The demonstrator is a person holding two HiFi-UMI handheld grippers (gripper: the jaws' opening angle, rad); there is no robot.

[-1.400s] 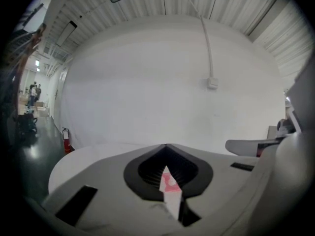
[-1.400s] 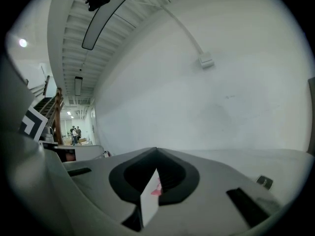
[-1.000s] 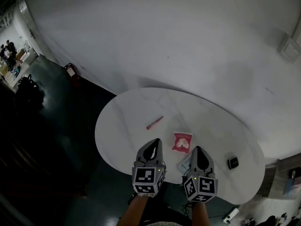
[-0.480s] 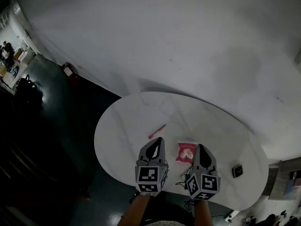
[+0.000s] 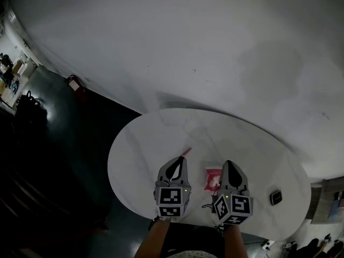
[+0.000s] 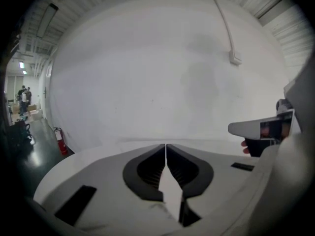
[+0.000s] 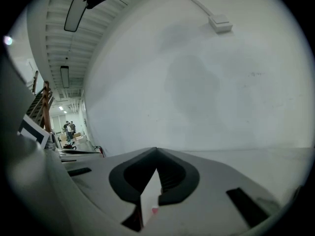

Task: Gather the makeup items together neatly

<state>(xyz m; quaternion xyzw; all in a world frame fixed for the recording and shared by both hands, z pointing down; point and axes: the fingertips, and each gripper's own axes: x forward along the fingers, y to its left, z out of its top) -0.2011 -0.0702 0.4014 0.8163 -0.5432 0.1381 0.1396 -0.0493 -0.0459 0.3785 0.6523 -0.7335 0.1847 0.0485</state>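
where wall stands, white tbl, dark flr

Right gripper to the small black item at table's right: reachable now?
Probably yes: only bare table lies between the right gripper and the small black item, though its jaws are shut.
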